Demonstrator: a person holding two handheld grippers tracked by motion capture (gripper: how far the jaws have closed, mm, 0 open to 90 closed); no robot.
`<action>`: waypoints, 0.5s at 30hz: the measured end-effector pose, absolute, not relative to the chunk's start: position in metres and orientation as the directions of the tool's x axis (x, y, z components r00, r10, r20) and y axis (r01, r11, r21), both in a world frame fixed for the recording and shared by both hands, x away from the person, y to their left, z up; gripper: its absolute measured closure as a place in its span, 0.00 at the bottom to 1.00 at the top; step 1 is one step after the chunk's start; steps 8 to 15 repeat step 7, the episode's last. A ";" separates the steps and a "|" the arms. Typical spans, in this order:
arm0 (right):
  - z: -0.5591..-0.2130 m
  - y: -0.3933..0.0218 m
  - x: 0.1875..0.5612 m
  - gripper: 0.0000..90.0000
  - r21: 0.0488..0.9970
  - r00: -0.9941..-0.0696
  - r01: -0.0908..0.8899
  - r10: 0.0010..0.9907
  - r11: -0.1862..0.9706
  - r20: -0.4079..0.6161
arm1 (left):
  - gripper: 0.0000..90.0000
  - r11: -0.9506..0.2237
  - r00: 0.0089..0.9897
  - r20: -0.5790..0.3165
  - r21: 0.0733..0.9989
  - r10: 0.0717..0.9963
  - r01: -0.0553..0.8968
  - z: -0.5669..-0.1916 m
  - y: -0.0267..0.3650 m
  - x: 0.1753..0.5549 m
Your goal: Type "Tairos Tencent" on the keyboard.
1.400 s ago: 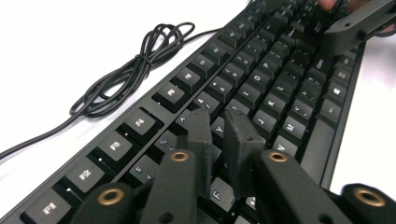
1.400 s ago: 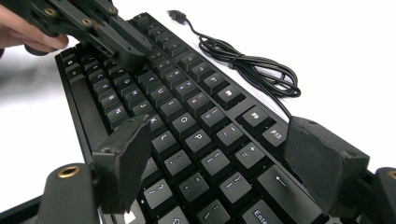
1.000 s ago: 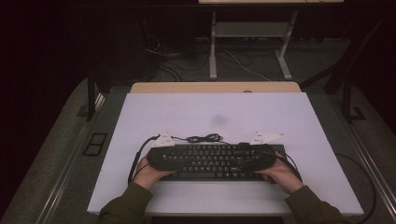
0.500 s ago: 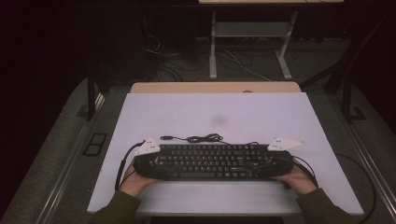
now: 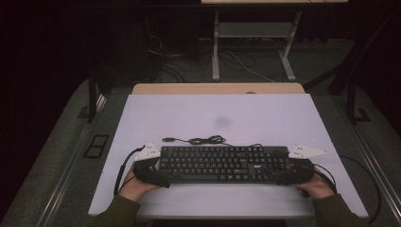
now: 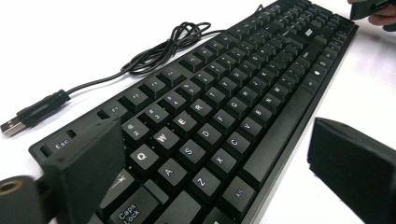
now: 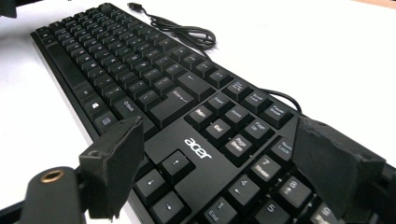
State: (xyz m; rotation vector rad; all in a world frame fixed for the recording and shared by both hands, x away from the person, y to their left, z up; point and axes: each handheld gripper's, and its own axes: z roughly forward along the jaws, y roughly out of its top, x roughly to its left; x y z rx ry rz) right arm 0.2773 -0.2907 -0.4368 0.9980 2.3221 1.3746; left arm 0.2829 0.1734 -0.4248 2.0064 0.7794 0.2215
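Note:
A black Acer keyboard [image 5: 222, 164] lies flat near the front edge of the white table [image 5: 213, 113], its cable [image 5: 205, 140] coiled just behind it. My left gripper [image 5: 160, 176] sits at the keyboard's left end. In the left gripper view its jaws have just been opening and stand wide, one over the Tab corner of the keyboard [image 6: 224, 102], the other off the front edge; nothing is pressed. My right gripper [image 5: 286, 176] is at the right end, its jaws spread across the arrow keys and number pad of the keyboard [image 7: 140, 79] without pressing on it.
The cable's USB plug [image 6: 11, 126] lies loose on the table behind the left end. A wooden desk edge [image 5: 217, 88] adjoins the table's far side, with a metal frame [image 5: 250, 47] and floor cables beyond. The table's front edge is close to the hands.
Both hands have slid outward to the keyboard's two ends. The left jaws have opened. The keyboard lies about where it was.

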 end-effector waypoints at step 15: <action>-0.437 -0.290 0.277 0.17 0.849 -0.730 0.428 0.673 0.310 0.123 | 0.00 -0.356 0.776 -0.138 0.830 0.616 0.430 -0.424 0.174 0.282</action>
